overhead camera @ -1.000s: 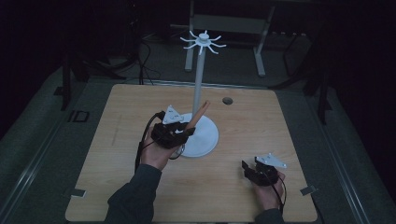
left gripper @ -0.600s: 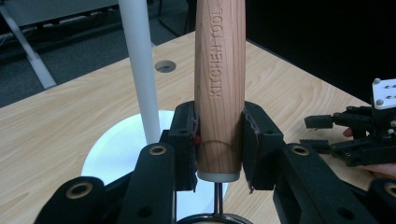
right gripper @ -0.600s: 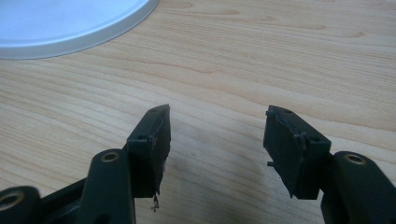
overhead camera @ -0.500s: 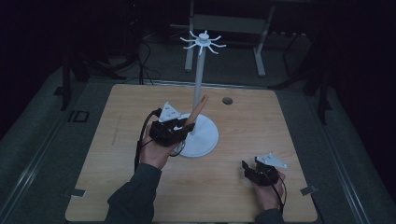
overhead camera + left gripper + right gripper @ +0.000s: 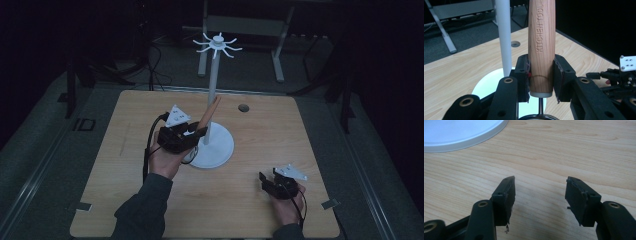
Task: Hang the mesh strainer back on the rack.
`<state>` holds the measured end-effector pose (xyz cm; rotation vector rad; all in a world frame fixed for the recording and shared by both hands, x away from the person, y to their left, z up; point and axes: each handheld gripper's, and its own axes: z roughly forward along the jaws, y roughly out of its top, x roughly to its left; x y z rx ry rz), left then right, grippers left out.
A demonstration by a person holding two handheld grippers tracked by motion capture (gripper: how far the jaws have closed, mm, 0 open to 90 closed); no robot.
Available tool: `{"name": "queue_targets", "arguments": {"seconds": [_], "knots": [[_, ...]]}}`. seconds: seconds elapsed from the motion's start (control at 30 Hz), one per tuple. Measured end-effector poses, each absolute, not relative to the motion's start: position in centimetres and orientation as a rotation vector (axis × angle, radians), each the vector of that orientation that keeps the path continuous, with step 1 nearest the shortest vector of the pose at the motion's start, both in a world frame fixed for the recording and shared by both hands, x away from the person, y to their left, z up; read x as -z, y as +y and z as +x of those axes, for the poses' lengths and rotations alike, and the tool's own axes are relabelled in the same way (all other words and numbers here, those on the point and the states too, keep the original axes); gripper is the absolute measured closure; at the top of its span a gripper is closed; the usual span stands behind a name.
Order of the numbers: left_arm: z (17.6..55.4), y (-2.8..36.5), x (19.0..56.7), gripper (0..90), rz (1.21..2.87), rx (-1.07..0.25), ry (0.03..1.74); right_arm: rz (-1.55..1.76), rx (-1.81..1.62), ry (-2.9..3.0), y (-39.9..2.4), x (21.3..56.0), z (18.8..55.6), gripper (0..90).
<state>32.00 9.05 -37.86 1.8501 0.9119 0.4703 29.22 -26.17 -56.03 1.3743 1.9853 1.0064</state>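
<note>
- Two pads of the left gripper (image 5: 541,82) pinch the wooden handle (image 5: 541,45) of a kitchen tool, low on the shaft, just above the pale collar where a thin metal stem leaves it.
- The handle rises steeply from the gripper, tilted toward the white stand pole (image 5: 212,95) just to its right, above the stand's round base (image 5: 215,150) at mid-table.
- The handle looks stiff and smooth, likely light; varnished wood can slip or swivel between flat pads, so a hold near the collar with firm pressure seems wise.
- The working end hangs below the grip and is hardly visible, so its weight is hard to judge.
- The right gripper (image 5: 539,195) rests spread and empty over bare table (image 5: 250,200) at the near right, well apart from the stand.
- At the pole's top, a ring of hooks (image 5: 217,45) stands free, high above the handle.
</note>
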Motion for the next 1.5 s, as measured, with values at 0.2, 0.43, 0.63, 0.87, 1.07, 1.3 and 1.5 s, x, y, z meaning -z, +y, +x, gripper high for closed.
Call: {"name": "queue_targets", "arguments": {"seconds": [0.2, 0.43, 0.63, 0.87, 1.07, 1.3, 1.5], "knots": [[32.0, 9.2, 37.4, 69.1, 1.833, -0.475, 0.916, 1.377, -1.008, 1.984, -26.2, 56.0, 29.2, 40.9], [32.0, 9.4, 37.0, 69.1, 1.814, -0.483, 0.919, 1.378, -1.009, 1.982, -26.2, 56.0, 29.2, 40.7], [31.9, 9.6, 36.6, 69.1, 1.788, -0.5, 0.931, 1.38, -1.008, 1.977, -26.2, 56.0, 29.2, 40.2], [31.9, 9.7, 36.4, 69.1, 1.777, -0.501, 0.94, 1.38, -1.009, 1.973, -26.2, 56.0, 29.2, 40.2], [31.9, 9.5, 36.1, 69.2, 1.762, -0.51, 0.936, 1.38, -1.009, 1.97, -26.2, 56.0, 29.2, 40.1], [31.8, 9.5, 35.4, 69.1, 1.727, -0.513, 0.934, 1.384, -1.01, 1.967, -26.2, 56.0, 29.2, 39.9], [31.8, 9.4, 34.8, 69.1, 1.714, -0.522, 0.93, 1.385, -1.01, 1.966, -26.2, 56.0, 29.2, 39.9]]}}
